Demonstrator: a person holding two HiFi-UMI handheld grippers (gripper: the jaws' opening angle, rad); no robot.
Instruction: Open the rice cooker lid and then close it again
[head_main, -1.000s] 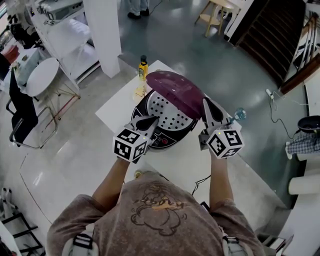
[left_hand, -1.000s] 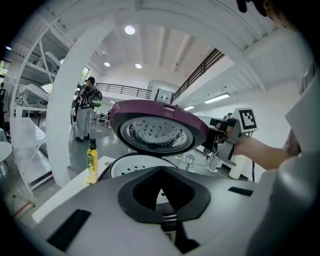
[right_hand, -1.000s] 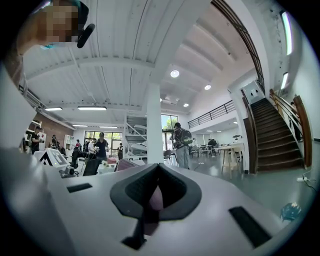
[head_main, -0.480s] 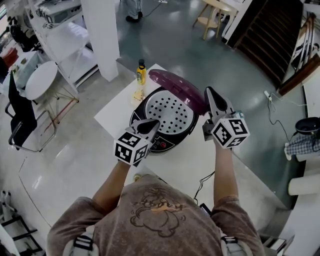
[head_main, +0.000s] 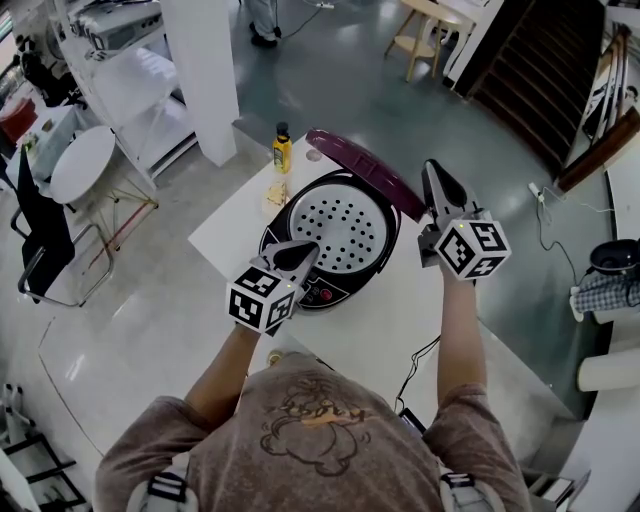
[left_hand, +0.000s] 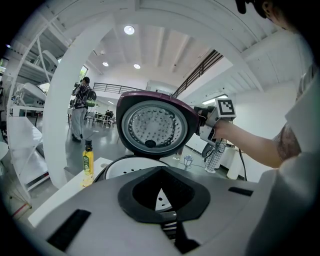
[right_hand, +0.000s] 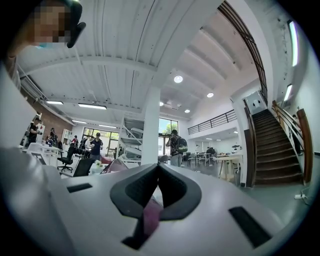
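Holding the lid (head_main: 360, 170) up is the step in hand as I read it. It stands near upright over the rice cooker (head_main: 322, 290) with its inner side facing the steam tray (head_main: 340, 222), so opening looks done and closing is left.

The right gripper (head_main: 432, 170) has its jaws fully together, tip against the lid's rim at about 3 o'clock from the lid's middle. Purple shows behind the jaws in the right gripper view; I cannot tell whether they pinch it.

The lid's long edge runs 10 to 4 o'clock in the head view, and the steam tray lies at 8 o'clock from it — closing likely means swinging it that way. The right hand is the nearer one.

The left gripper (head_main: 303, 248), jaws also together with nothing between them, sits at the cooker's front, 7 o'clock of the steam tray — apart from the lid.
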